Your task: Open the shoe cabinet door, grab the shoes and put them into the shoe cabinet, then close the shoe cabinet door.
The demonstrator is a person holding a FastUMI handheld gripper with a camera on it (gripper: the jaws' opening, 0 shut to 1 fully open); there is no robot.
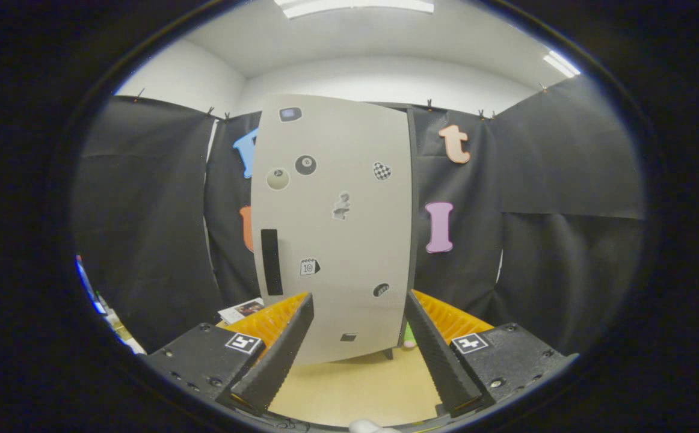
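Note:
The shoe cabinet (332, 228) stands upright just beyond my fingers, a tall pale grey box on short dark feet on the wooden floor (355, 391). Its door faces me and looks shut, dotted with several small stickers. A black vertical handle slot (271, 261) runs along the door's left side. My gripper (358, 300) is open, with its two black ribbed fingers (283, 349) spread wide in front of the door's lower half and nothing between them. A small green thing (408, 335) shows at the cabinet's bottom right corner, mostly hidden by the right finger.
Black cloth walls close in behind the cabinet and on both sides. Some papers or a booklet (241, 310) lie on the floor left of the cabinet. A bit of white (367, 427) shows at the very bottom between my fingers.

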